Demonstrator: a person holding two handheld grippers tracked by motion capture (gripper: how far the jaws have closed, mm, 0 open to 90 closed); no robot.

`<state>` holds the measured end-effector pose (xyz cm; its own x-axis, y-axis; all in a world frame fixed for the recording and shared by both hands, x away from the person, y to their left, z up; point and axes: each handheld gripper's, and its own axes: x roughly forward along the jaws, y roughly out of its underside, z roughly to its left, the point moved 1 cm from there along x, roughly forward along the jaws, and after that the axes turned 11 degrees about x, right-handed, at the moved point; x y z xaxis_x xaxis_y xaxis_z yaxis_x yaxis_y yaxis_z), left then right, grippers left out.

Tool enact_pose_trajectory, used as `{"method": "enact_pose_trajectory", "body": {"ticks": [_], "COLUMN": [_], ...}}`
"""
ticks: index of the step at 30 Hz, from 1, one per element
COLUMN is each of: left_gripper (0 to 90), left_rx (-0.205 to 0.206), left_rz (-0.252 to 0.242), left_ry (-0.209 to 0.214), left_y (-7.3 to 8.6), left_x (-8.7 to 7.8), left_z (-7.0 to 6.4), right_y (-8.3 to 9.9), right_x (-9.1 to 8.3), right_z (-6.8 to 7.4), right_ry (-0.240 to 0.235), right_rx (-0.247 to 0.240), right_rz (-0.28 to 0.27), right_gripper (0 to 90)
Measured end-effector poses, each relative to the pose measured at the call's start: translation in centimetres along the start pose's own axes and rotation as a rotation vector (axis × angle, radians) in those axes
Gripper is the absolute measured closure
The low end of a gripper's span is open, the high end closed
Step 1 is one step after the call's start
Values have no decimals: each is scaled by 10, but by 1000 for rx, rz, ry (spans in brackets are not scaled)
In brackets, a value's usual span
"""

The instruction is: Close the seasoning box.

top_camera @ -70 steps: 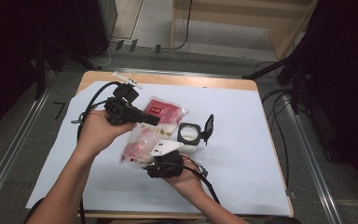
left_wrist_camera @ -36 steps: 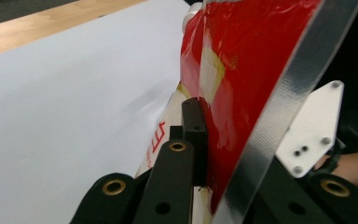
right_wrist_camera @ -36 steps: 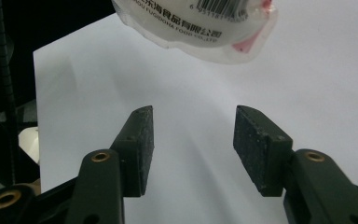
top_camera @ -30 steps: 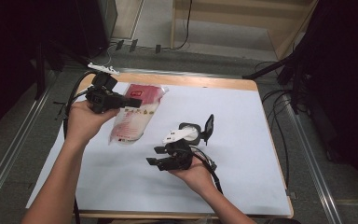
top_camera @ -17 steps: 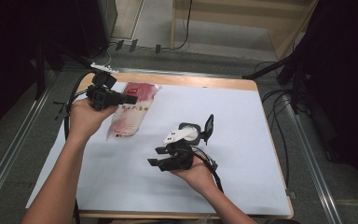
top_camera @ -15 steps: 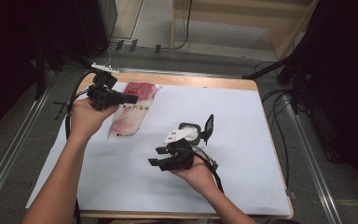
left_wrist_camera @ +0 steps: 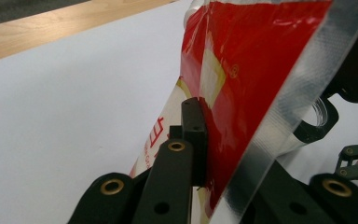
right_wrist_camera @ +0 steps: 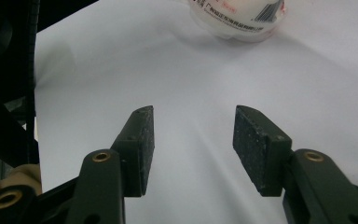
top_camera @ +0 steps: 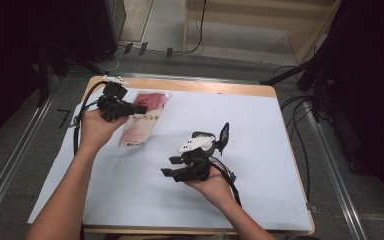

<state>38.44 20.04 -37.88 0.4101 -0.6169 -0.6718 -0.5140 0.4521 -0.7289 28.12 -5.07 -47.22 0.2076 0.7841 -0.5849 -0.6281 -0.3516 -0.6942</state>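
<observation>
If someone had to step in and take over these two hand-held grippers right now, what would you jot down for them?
Left gripper: shut on the red-and-white pouch, near its red top end, at the table's far left.
Right gripper: open, holding nothing, over the white sheet near the middle.
Pouch: lower white end touches or hangs just above the sheet.
Done: pouch gripped by one gripper.
Left: probably set it down or bring in the right gripper; the goal isn't evident.

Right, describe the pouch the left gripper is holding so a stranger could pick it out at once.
Start at the wooden table covered by a white sheet and look to its far left corner. There the left gripper is shut on a flat plastic pouch, its lower end resting on the sheet. It is red at the far end, white with red print nearer, with a clear sealed edge; nothing else on the table is coloured.
</observation>
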Motion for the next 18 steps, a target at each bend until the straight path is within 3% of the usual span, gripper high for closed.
{"method": "enact_pose_trajectory", "body": {"ticks": [3,8,11,14,18], "left_gripper": [883,865,827,796,732], "left_rx": [-7,-11,-16,-10,-14], "left_rz": [-3,-4,-27,-17,-11], "left_ry": [13,1,4,-16,-1], "left_y": [3,9,12,16,21], "left_x": [-3,-13,-21,-25,-32], "left_z": [1,0,0,0,2], "right_y": [-1,-4,-6,-7,-9], "right_x": [-1,-3,-4,-4,-3], "right_z": [-1,-1,-2,-2,-2], "right_ry": [-2,-3,-5,-8,-13], "right_rx": [-1,-2,-4,-3,-8], "right_rz": [-5,-6,-6,-9,-8], "right_gripper": [486,488,489,490,490]}}
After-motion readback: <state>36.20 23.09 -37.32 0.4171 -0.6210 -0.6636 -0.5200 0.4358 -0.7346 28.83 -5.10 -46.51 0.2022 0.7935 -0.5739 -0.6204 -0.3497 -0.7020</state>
